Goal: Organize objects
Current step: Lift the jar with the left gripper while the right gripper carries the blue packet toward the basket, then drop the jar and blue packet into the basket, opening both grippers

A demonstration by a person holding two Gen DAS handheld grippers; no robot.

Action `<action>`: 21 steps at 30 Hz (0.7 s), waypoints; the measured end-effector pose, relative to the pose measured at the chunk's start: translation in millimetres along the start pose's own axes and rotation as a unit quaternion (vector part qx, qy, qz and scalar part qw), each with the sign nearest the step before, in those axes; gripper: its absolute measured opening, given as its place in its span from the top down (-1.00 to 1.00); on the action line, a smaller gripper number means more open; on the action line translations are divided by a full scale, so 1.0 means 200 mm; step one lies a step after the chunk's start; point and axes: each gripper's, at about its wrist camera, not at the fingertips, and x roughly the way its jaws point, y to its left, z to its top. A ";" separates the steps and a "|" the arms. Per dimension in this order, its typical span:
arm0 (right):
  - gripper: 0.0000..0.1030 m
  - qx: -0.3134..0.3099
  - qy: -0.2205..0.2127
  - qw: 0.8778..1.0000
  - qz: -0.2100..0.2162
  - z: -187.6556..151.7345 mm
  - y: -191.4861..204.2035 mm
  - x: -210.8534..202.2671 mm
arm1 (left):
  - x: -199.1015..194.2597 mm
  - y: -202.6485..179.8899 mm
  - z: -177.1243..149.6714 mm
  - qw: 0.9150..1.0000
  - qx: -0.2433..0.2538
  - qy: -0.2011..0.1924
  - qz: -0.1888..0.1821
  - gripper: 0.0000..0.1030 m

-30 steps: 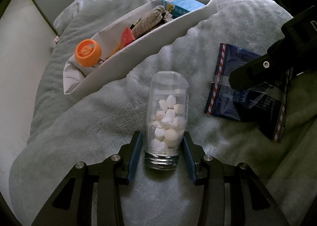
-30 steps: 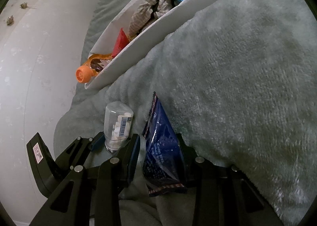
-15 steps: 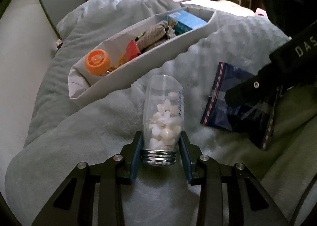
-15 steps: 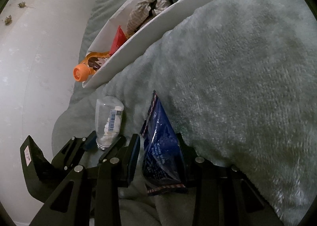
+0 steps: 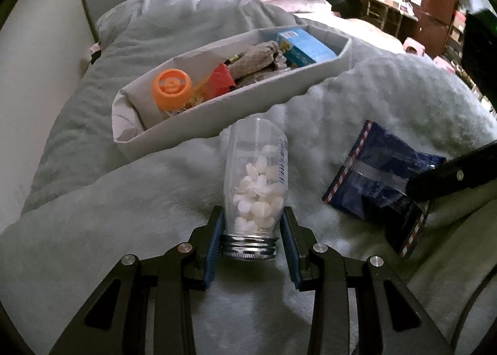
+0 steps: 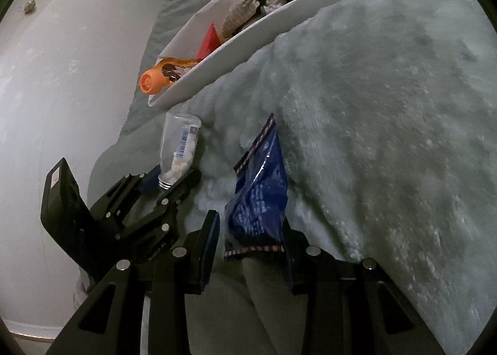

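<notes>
Gripping item one: left gripper [image 5: 252,244], blue pads clamped on the threaded neck of a clear glass bottle [image 5: 256,181], which points straight ahead of the fingers, its base raised off the blanket. Contents: white tablets [image 5: 257,196], settled toward the neck. Barcode label along its right side.

Item two: right gripper [image 6: 248,240], fingers set either side of a blue foil packet [image 6: 259,193] with red-and-white striped edges. The right finger lies against the packet; a narrow gap shows on the left, so whether the packet is actually pinched cannot be told. The packet stands on edge, running forward from the fingers.

Item three: white fabric organizer bin [image 5: 217,112], lying ahead of both grippers, beyond the bottle's base. Holds an orange-capped bottle [image 5: 170,89] at the left end, a red packet [image 5: 222,83], a checked cloth bundle [image 5: 257,58], and a blue box [image 5: 303,47] at the far right end.

Surface beneath everything: pale green fleece blanket [image 6: 388,90].
</notes>
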 end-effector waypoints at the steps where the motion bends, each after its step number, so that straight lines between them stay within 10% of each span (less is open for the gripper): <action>1: 0.43 0.003 -0.012 1.000 -0.007 0.00 0.00 -0.02 | -0.01 0.01 0.00 1.000 -0.005 -0.003 -0.002 0.30; 13: 0.72 -0.001 -0.147 0.989 0.022 -0.07 0.04 -0.30 | -0.29 0.15 0.10 0.995 -0.070 -0.062 -0.034 0.32; 17: 0.72 -0.015 -0.177 0.982 0.067 0.00 0.17 -0.44 | -0.38 0.27 0.23 0.989 -0.109 -0.078 -0.067 0.32; 21: 0.72 -0.034 -0.188 0.981 0.027 0.16 0.26 -0.48 | -0.38 0.39 0.47 0.981 -0.148 -0.089 -0.084 0.32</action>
